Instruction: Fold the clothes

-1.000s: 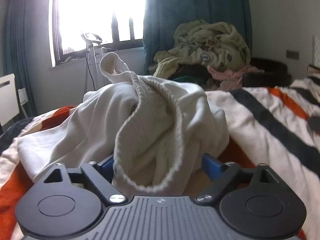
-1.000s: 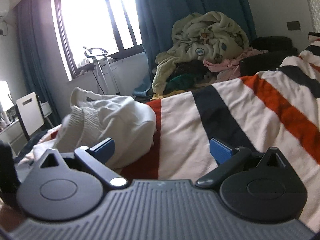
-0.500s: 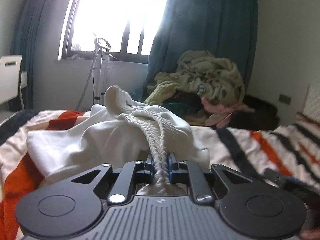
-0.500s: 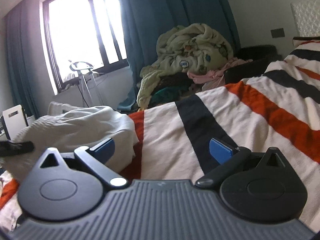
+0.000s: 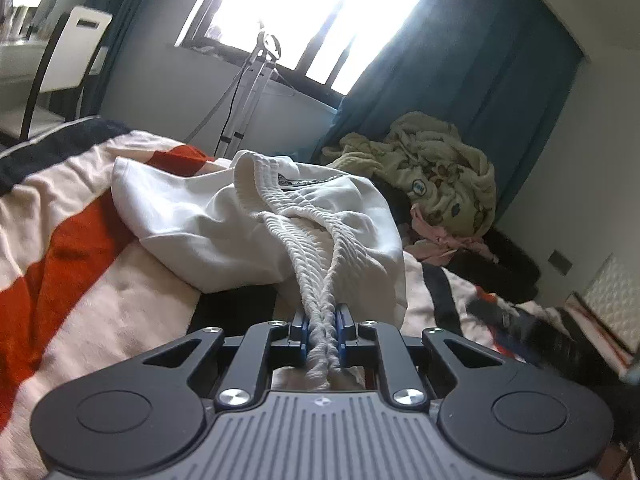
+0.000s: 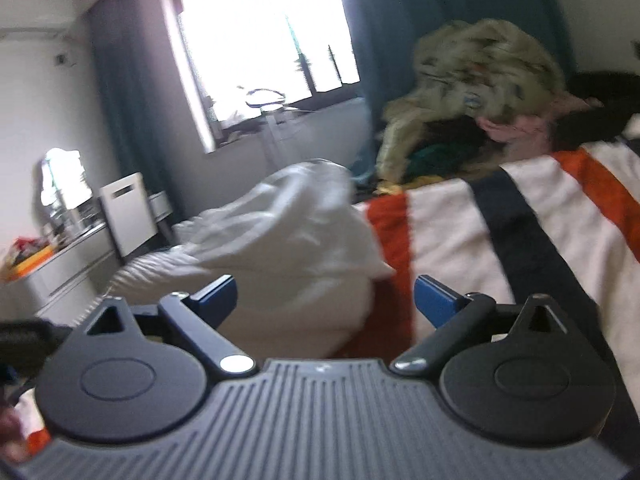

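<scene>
A white garment with a ribbed knit waistband lies bunched on the striped bed cover. My left gripper is shut on the ribbed waistband, which stretches taut away from the jaws. In the right wrist view the same white garment lies ahead and to the left, blurred. My right gripper is open and empty, just short of the garment's near edge.
A heap of yellowish blanket and other clothes sits past the bed under blue curtains. A white chair and a stand are by the window. A white dresser stands at the left in the right wrist view.
My left gripper closed on the waistband and has pulled it back and up, stretching the garment. My right gripper stayed open and swung, blurring its view.
</scene>
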The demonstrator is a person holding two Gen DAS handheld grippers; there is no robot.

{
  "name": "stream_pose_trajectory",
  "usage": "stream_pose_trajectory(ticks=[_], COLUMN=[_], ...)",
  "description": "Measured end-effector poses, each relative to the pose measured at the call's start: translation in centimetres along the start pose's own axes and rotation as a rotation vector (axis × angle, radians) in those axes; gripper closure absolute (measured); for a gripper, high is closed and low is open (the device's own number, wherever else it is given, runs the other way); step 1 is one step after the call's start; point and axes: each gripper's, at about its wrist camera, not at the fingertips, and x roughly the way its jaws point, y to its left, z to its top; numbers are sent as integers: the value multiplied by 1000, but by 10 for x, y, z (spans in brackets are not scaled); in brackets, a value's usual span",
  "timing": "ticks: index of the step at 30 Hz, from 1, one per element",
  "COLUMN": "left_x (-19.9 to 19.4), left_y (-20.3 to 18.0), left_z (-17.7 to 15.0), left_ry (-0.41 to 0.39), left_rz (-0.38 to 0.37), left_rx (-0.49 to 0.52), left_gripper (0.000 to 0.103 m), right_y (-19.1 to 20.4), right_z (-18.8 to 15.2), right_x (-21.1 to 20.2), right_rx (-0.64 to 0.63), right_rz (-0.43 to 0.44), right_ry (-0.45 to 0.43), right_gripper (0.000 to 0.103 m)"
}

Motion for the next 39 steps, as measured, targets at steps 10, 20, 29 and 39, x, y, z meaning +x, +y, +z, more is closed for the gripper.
stream_pose_trajectory(ticks=[10,20,29,39], left_x=[11,26,25,-60], left_y=[26,49,79,145], left_z=[-5,-5,11,77], left_ry=[24,39,11,-429], left_rz=[-34,-32,-46,118], left_rx=[-113,-157,-283,-400], left_gripper=[89,89,89,90], right_y=[128,224,229,362], right_z=[102,49,38,120], right_x=[159,285,280,248], right_rx=[-263,-614,-726,-637], right_rz=[188,10,-113,120], right_ry=[264,519,401,99], right_gripper=[8,15,70,78])
